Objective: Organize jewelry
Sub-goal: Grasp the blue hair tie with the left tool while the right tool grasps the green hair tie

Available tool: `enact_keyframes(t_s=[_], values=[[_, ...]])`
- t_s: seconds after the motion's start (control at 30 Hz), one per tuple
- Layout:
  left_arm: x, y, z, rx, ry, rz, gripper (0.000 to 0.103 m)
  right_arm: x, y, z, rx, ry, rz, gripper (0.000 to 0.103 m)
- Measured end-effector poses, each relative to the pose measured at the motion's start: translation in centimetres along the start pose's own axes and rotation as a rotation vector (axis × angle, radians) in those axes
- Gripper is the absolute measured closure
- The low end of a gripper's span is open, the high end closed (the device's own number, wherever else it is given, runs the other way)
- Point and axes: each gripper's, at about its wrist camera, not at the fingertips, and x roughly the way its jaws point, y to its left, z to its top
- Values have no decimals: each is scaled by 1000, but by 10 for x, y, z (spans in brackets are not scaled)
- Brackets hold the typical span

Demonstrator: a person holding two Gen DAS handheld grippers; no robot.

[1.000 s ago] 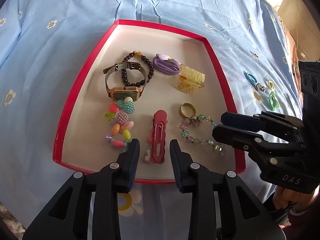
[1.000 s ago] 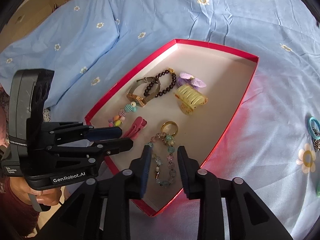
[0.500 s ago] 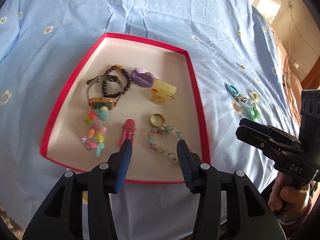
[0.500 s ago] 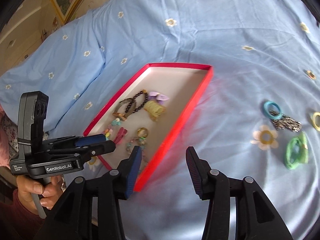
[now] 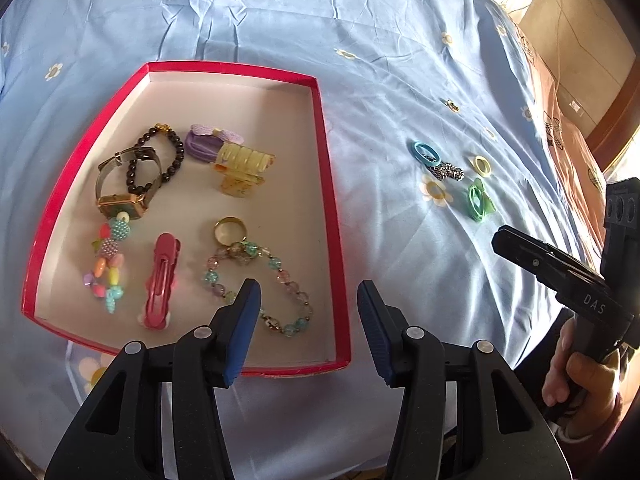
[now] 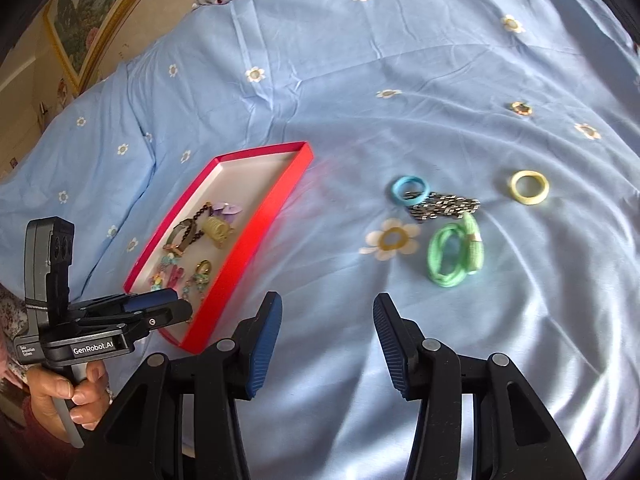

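**Both grippers empty over the bed, jewelry split between tray and sheet**

The left gripper (image 5: pixel 308 316) hangs over the near right corner of the red tray (image 5: pixel 334 240), its jaws spreading apart with nothing held between them; the tray's rim and a bit of the glass bead bracelet (image 5: pixel 256 280) show through the gap. The right gripper (image 6: pixel 326 340) is out over bare blue sheet (image 6: pixel 320 80), its jaws likewise spreading and empty.

Inside the tray lie a gold watch (image 5: pixel 120 184), a dark bead bracelet (image 5: pixel 160 160) looped through its strap, a purple scrunchie (image 5: pixel 204 142) touching a yellow claw clip (image 5: pixel 240 168), a gold ring (image 5: pixel 229 230) touching the glass bracelet, a red hair clip (image 5: pixel 160 280), and a string of pastel beads (image 5: pixel 106 264).

Well to the right of the tray, loose on the sheet, sit a blue ring (image 6: pixel 410 191) overlapping a silver chain (image 6: pixel 444 205), a yellow ring (image 6: pixel 529 187), and a green hair tie (image 6: pixel 456 254) just below them. A small item (image 6: pixel 521 108) lies farther back, too small to identify.
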Motion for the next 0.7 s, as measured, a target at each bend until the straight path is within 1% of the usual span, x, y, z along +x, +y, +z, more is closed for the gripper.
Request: enact_keyframes(t_s=[0.13, 0.37, 0.7], values=[[2, -6, 3, 8, 3, -6, 52, -8, -10, -2, 7, -15, -31, 51], [7, -22, 14, 38, 6, -20, 52, -15, -31, -1, 36, -33, -67, 51], [27, -50, 41, 102, 11, -30, 52, -8, -56, 10, 57, -38, -96, 51]])
